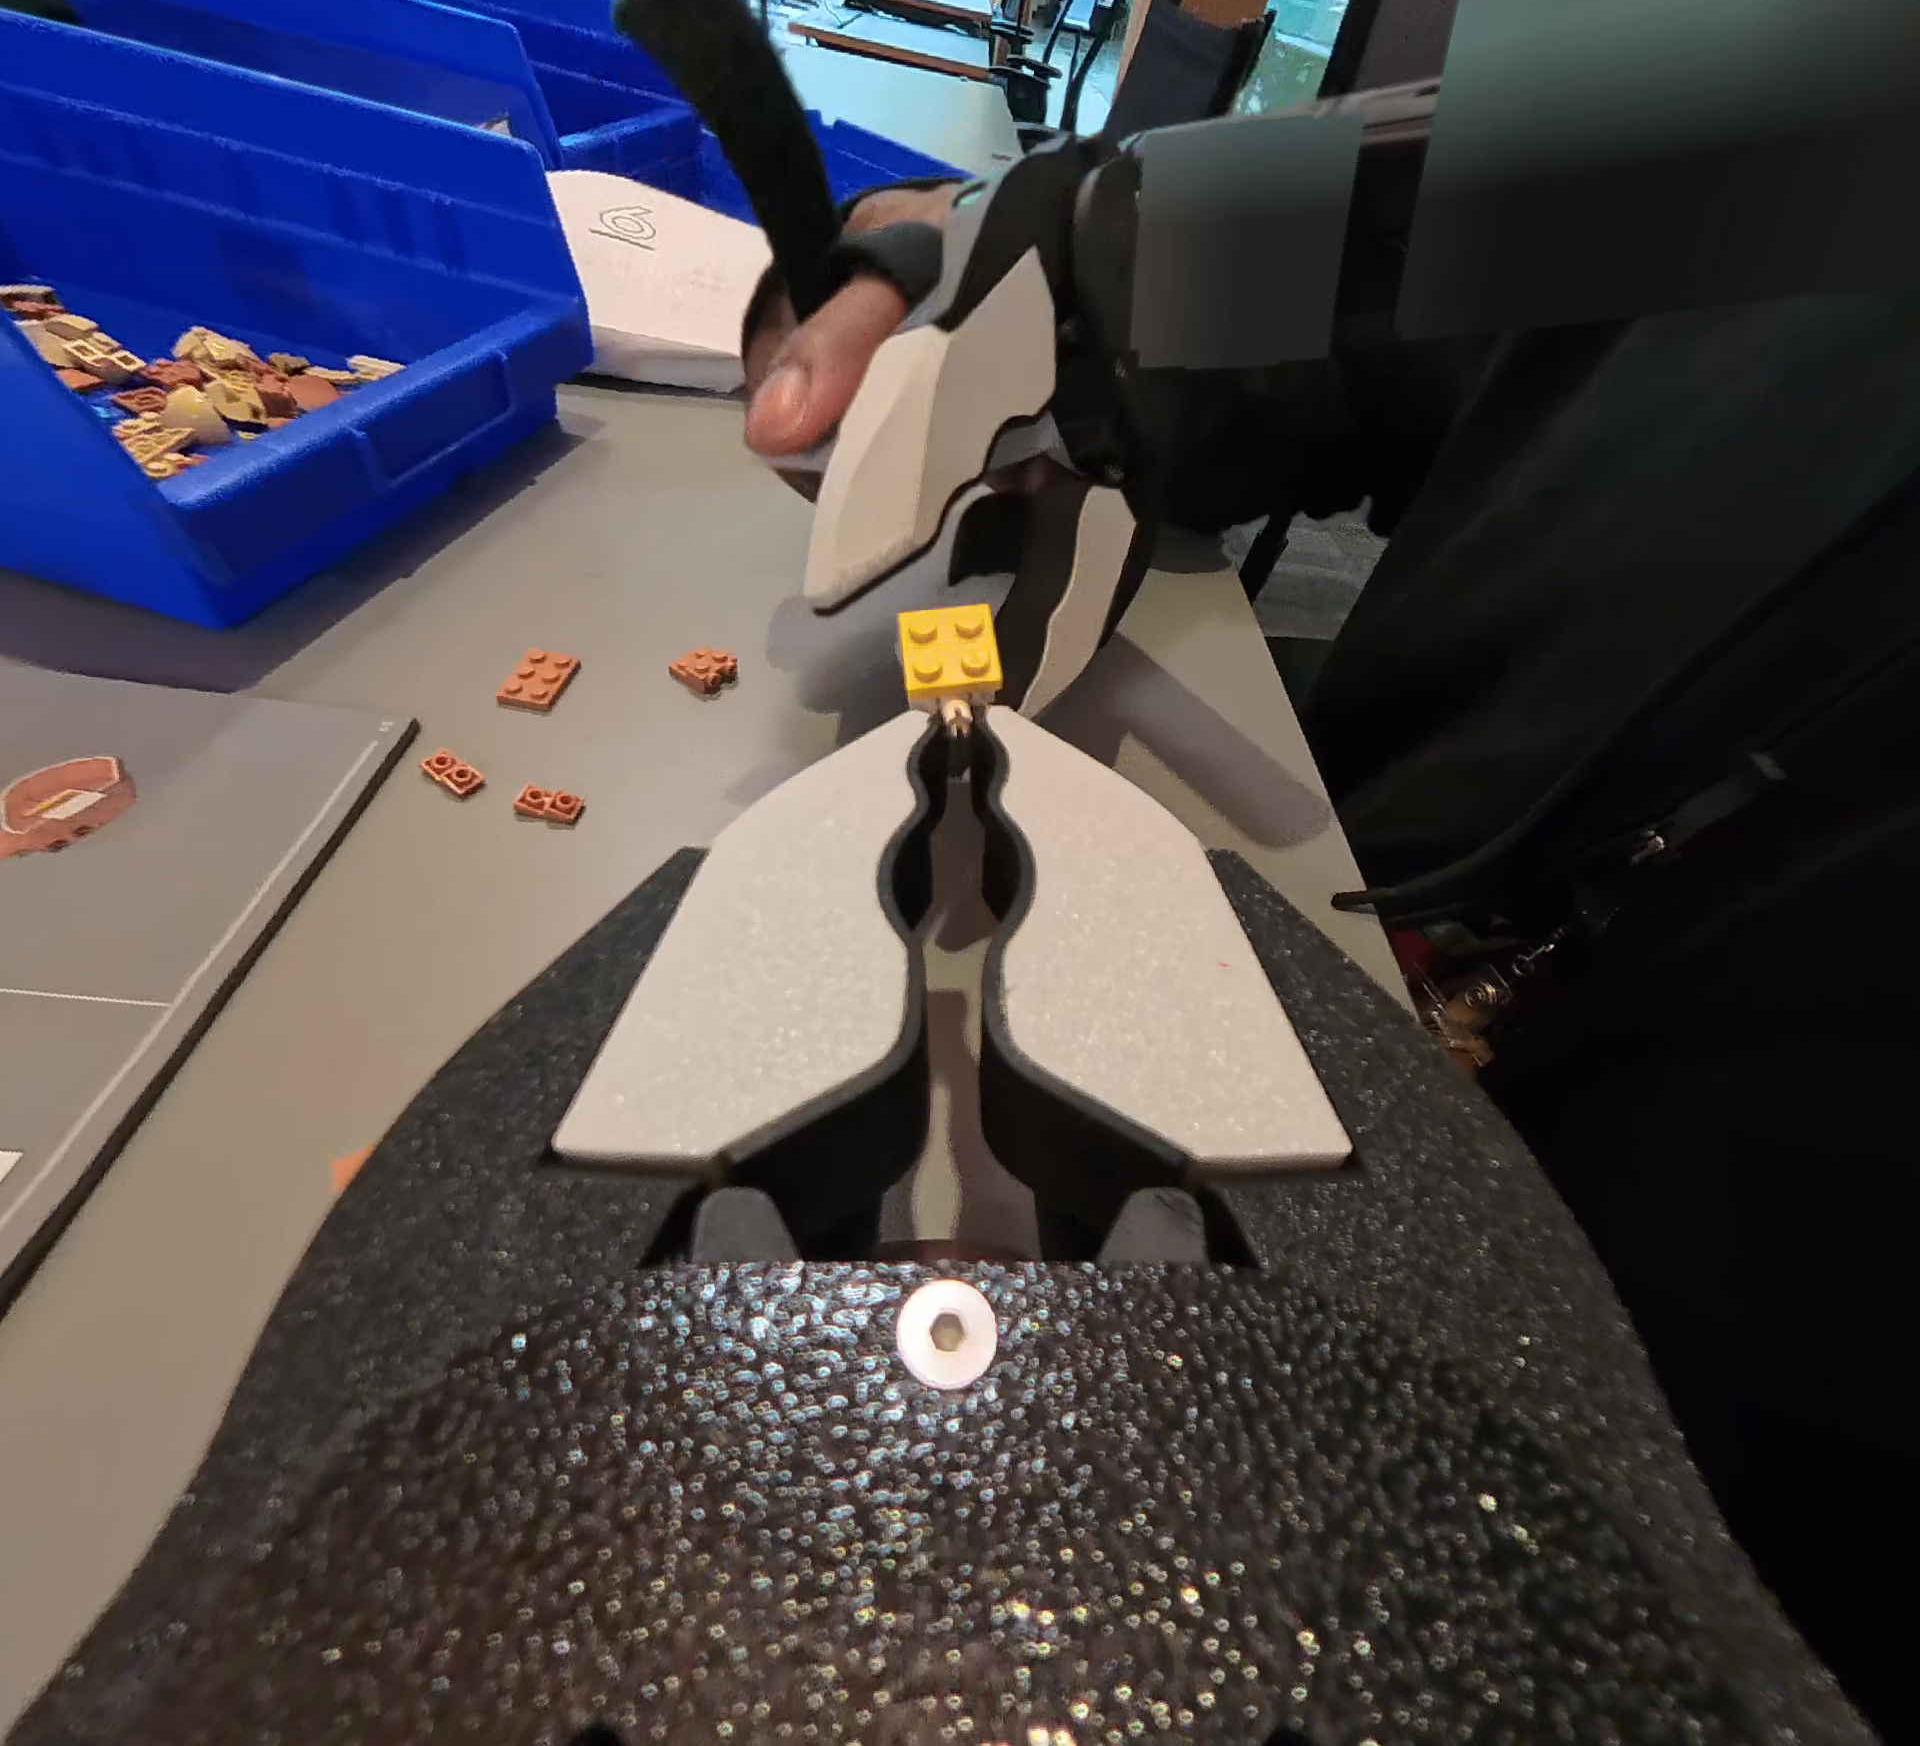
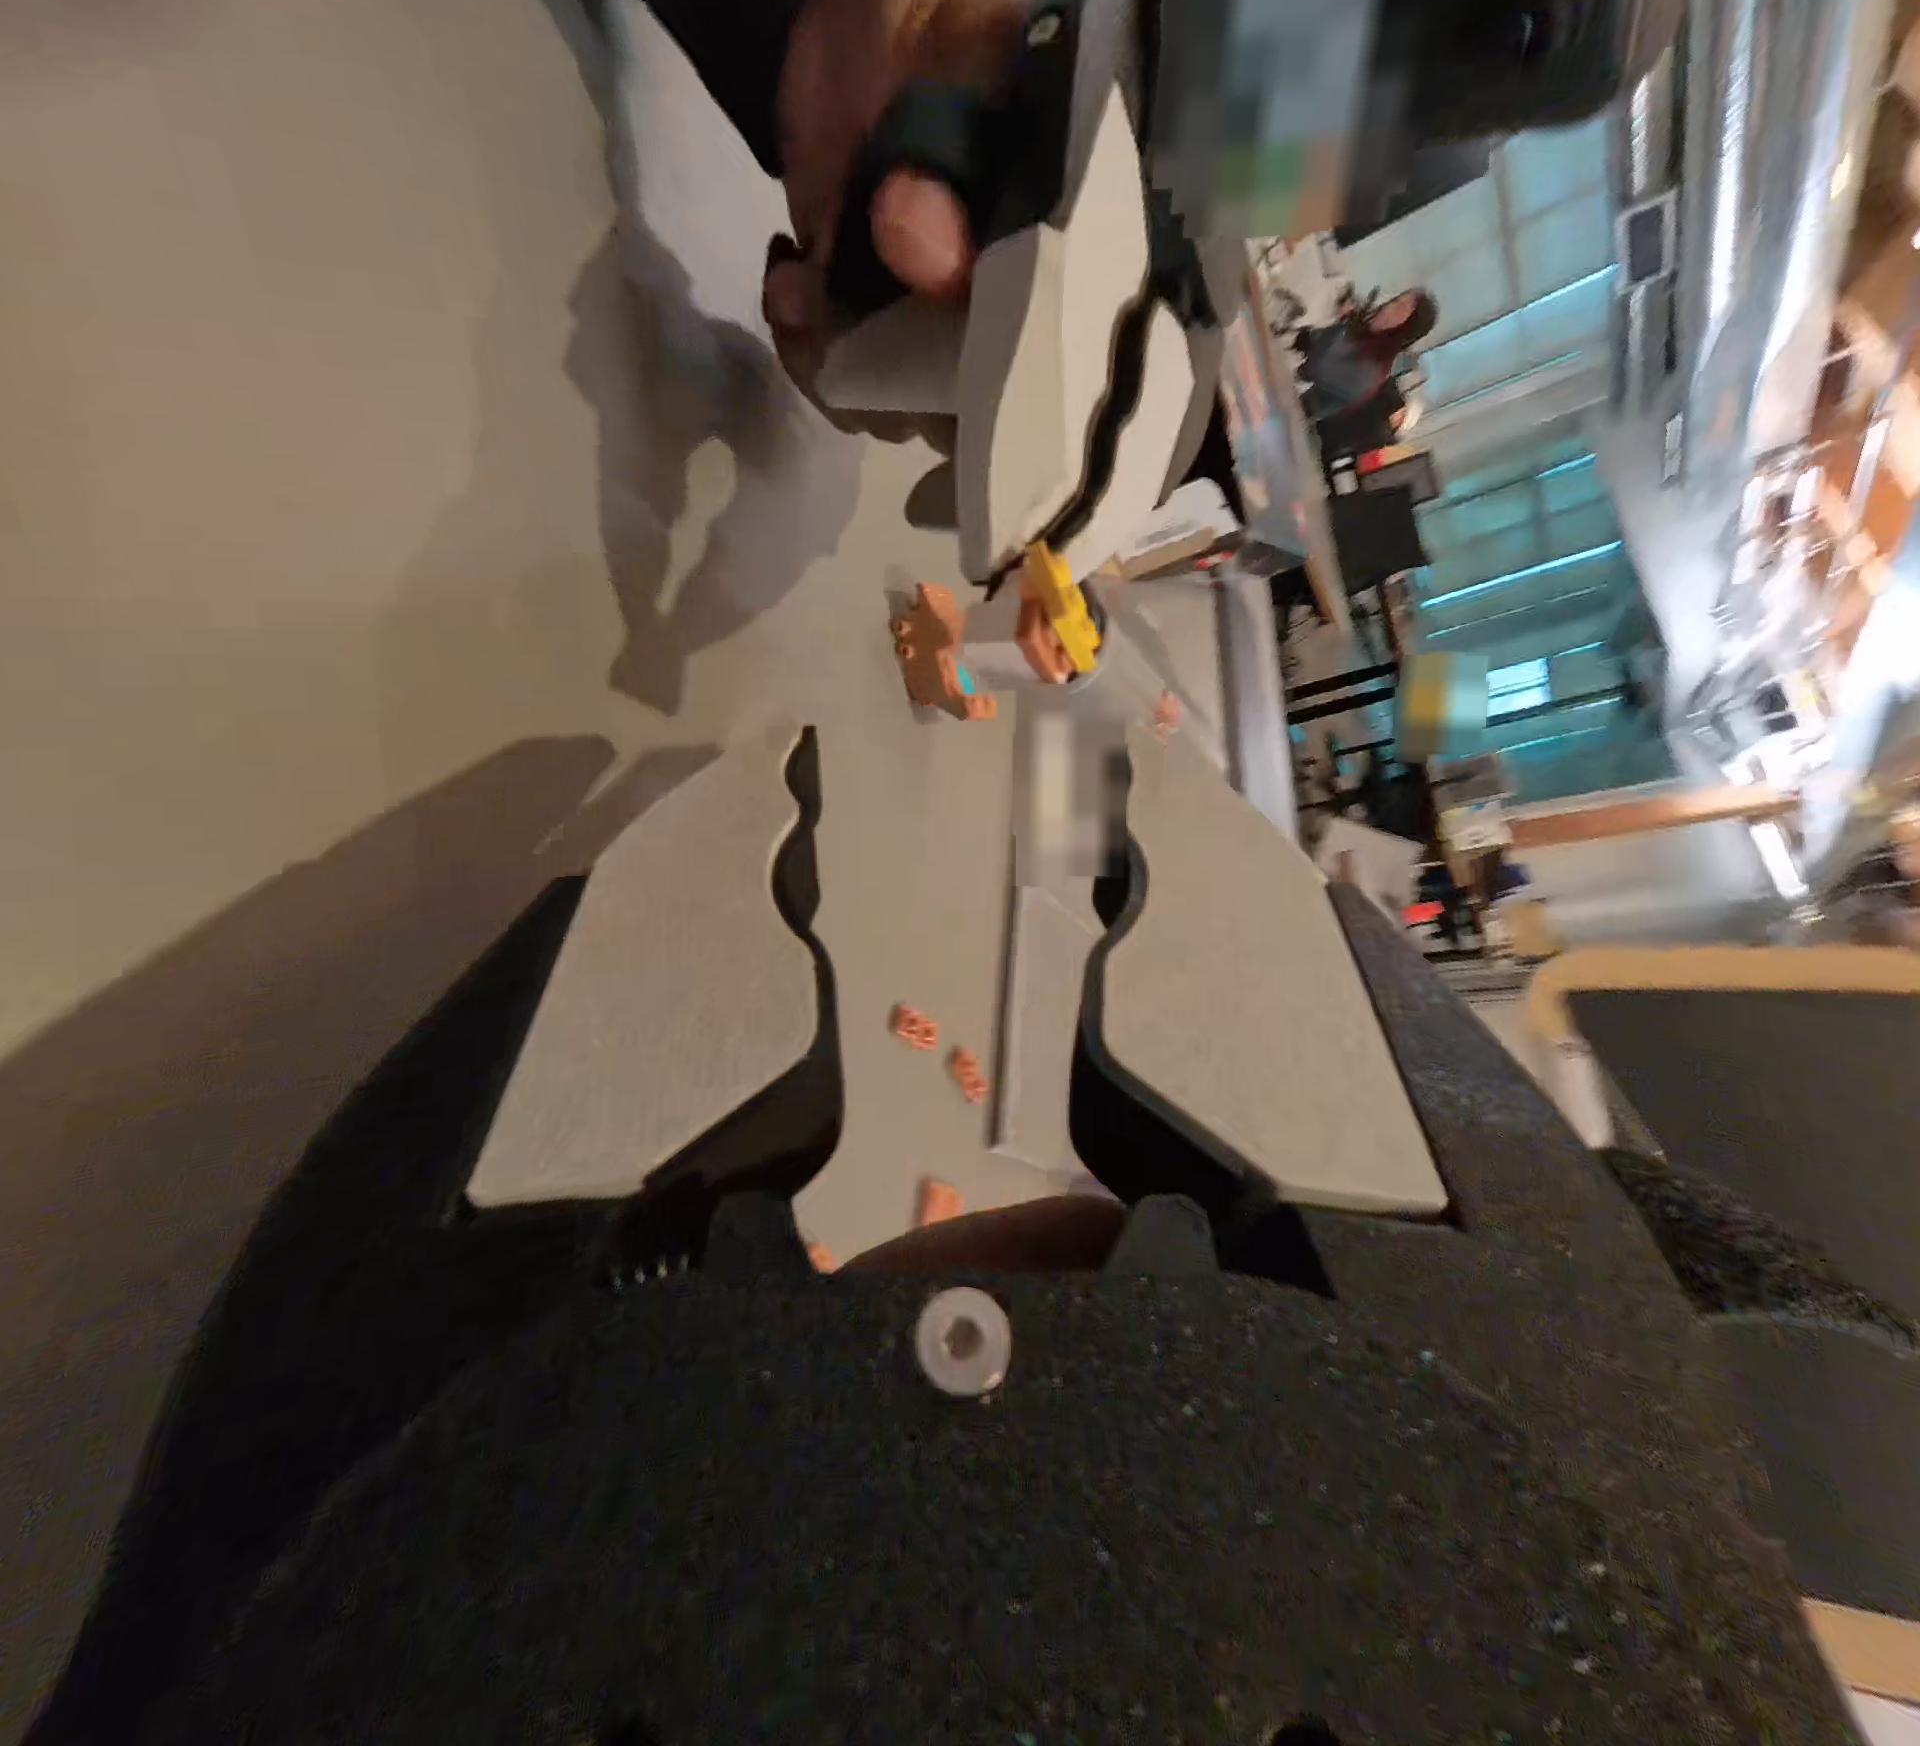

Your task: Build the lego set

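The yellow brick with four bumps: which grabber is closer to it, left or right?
Left. The left gripper pinches a small peg under the yellow brick. The right gripper hangs open just beyond it, fingers either side, not touching.

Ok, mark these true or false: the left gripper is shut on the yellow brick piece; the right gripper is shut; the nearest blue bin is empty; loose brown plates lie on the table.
1. Left gripper is shut on the yellow brick piece: true, by a small peg under it.
2. Right gripper is shut: false, its jaws stand wide open, holding nothing.
3. The nearest blue bin is empty: false, it holds tan and brown pieces.
4. Loose brown plates lie on the table: true.
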Tool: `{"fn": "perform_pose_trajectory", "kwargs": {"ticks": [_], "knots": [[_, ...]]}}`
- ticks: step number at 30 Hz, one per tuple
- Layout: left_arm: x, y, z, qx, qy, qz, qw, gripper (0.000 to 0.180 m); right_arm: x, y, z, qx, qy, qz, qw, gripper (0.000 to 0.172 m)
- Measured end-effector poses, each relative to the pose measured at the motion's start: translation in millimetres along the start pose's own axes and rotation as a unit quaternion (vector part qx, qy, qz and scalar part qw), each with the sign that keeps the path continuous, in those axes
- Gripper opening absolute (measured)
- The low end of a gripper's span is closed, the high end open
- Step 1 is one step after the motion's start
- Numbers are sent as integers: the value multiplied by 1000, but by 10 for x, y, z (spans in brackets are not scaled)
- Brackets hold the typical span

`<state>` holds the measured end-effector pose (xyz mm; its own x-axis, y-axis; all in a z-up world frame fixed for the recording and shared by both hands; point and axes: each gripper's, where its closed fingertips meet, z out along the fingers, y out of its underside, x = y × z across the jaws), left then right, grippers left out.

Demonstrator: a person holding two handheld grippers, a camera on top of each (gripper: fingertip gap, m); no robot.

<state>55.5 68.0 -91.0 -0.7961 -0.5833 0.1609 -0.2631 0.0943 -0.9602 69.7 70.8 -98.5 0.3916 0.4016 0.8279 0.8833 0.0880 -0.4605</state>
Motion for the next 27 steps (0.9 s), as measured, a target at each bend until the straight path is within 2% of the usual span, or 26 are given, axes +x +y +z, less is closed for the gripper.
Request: {"fn": "perform_pose_trajectory", "kwargs": {"ticks": [3,8,12,18,27], "knots": [[-9,-7,5,-10,-3,1,1000,3,154,-70,-9,12,22,-16,1000,57],[6,-12,15,-18,-4,-1,1000,4,152,-215,27,46,4,-47,998,58],[8,-22,16,-22,-8,0,1000,4,130,-236,84,54,-1,-66,996,50],[5,-76,-7,-6,-2,-5,1000,4,195,-226,60,67,14,-54,996,25],[26,-145,-18,35,28,-23,999,3,264,-269,33,81,33,-44,995,24]]}}
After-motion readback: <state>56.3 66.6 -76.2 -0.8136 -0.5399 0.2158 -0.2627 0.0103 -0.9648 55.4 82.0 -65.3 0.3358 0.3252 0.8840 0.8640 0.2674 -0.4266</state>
